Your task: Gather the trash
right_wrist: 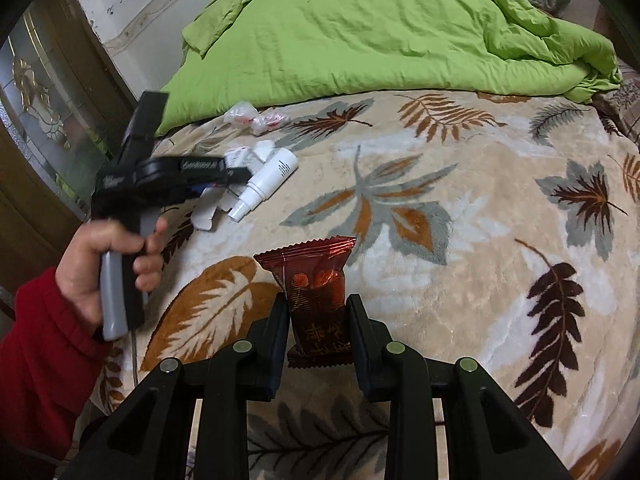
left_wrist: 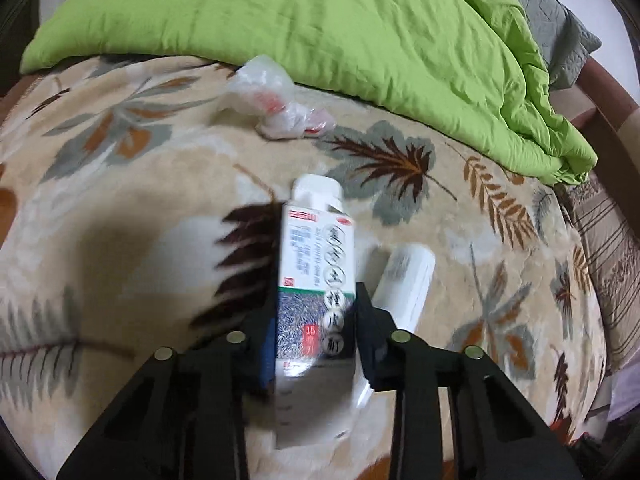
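Note:
My left gripper (left_wrist: pixel 316 300) is shut on a white medicine box (left_wrist: pixel 314 264) with green and blue print, held over the leaf-patterned blanket (left_wrist: pixel 120 200). A white spray bottle (left_wrist: pixel 404 284) lies just right of the box. A crumpled clear plastic wrapper (left_wrist: pixel 276 104) lies farther back by the green duvet. My right gripper (right_wrist: pixel 318 312) is shut on a dark red snack packet (right_wrist: pixel 316 292). In the right wrist view the left gripper (right_wrist: pixel 224 172), held by a hand, sits over the box beside the spray bottle (right_wrist: pixel 268 180) and wrapper (right_wrist: pixel 256 118).
A green duvet (right_wrist: pixel 360 32) covers the back of the bed. A grey pillow (left_wrist: pixel 560 20) lies at the far right. A door with glass panels (right_wrist: pixel 40 100) stands to the left. The blanket (right_wrist: pixel 440 240) spreads wide to the right.

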Motion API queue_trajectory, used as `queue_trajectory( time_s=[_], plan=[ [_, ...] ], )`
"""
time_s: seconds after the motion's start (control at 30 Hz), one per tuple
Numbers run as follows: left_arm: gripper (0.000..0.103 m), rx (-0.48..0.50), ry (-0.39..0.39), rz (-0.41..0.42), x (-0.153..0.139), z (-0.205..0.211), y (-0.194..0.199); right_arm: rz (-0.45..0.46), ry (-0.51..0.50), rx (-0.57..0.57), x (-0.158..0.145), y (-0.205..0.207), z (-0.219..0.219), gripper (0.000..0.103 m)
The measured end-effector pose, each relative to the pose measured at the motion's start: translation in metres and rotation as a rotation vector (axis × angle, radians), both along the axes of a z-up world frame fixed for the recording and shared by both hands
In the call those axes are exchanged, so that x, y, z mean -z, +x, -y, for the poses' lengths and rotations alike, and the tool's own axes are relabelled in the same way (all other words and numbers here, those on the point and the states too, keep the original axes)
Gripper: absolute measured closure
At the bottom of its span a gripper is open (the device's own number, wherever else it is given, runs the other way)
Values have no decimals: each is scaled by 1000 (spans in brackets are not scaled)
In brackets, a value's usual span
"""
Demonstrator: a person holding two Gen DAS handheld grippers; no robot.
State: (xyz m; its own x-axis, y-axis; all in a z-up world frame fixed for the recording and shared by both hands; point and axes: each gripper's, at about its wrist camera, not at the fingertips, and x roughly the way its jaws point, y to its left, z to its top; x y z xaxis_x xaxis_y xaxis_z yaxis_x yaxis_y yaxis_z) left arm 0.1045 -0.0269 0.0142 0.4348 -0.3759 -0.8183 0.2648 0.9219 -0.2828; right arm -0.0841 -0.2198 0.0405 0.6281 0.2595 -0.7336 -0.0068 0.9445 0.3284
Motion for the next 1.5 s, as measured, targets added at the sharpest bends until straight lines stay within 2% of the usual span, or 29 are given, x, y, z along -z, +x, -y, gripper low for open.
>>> queue_trajectory(
  time_s=[0.33,0.6,0.7,0.93,1.2,1.3,1.47,1.5],
  plan=[
    [72,-20,-35,1,-5,-36,-96,13,-34,23,-4,-18,-12,72],
    [72,-14,-60,-28,-8,-38,-173,20,-71,54,-6,-42,-16,72],
    [72,-8,-17,4,-6,-29,-195,19,-91,61,-7,-52,-16,72],
    [71,-7,23,32,1,-22,-200,25,-96,80,-7,-67,-11,72],
    [69,-11,-24,26,5,-27,-196,17,-105,78,-6,-65,-13,72],
    [61,7,-24,31,5,-23,-197,10,-112,72,-5,-64,-15,72],
    [40,54,22,66,6,-8,-202,1,-118,74,-4,-63,-14,73],
    [39,62,37,75,6,-5,-203,-1,-119,74,-3,-63,-14,73]
  ],
)
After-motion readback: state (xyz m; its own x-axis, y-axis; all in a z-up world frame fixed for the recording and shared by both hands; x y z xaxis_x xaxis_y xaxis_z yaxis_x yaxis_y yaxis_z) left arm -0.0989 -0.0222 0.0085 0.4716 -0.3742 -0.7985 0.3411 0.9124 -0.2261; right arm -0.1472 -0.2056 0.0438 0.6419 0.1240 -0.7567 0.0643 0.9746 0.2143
